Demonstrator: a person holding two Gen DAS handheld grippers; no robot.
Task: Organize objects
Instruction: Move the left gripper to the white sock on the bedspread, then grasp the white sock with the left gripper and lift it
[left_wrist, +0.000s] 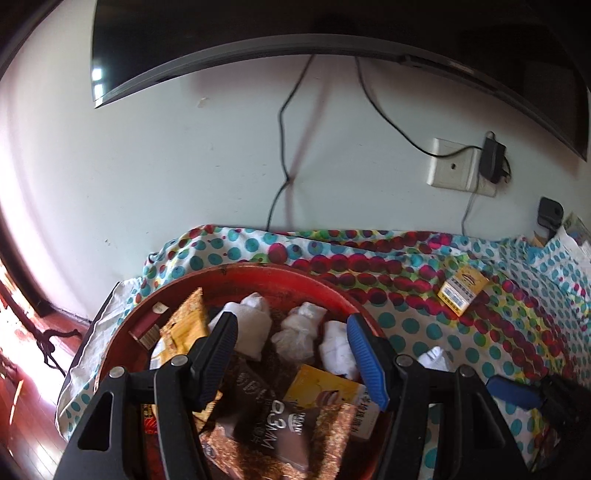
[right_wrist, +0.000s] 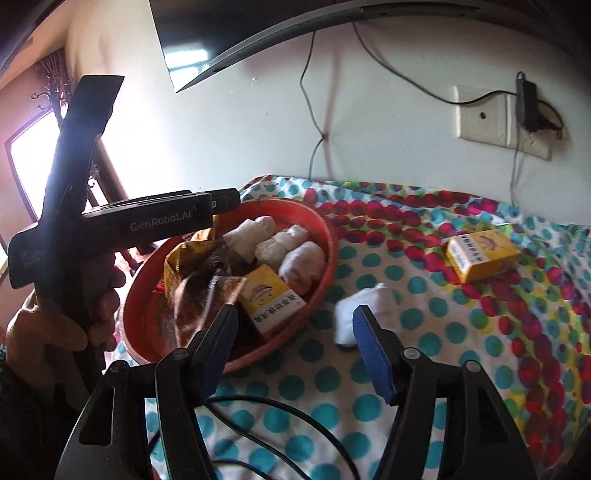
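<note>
A red round basket (left_wrist: 280, 275) (right_wrist: 325, 229) sits on a polka-dot cloth and holds three white rolled bundles (left_wrist: 299, 332) (right_wrist: 280, 245), snack packets (left_wrist: 273, 424) and a yellow box (right_wrist: 271, 301). My left gripper (left_wrist: 291, 332) is open and empty, hovering over the basket's contents. My right gripper (right_wrist: 295, 317) is open and empty at the basket's right side. A white rolled bundle (right_wrist: 364, 308) (left_wrist: 434, 356) lies on the cloth just beyond its right finger. A second yellow box (right_wrist: 480, 254) (left_wrist: 461, 290) lies on the cloth at the right.
The polka-dot cloth (right_wrist: 443, 332) covers the table against a white wall. A wall socket with a black adapter (right_wrist: 528, 103) and hanging cables are behind. A TV (left_wrist: 332, 37) hangs above. A black cable (right_wrist: 280, 413) lies on the cloth in front.
</note>
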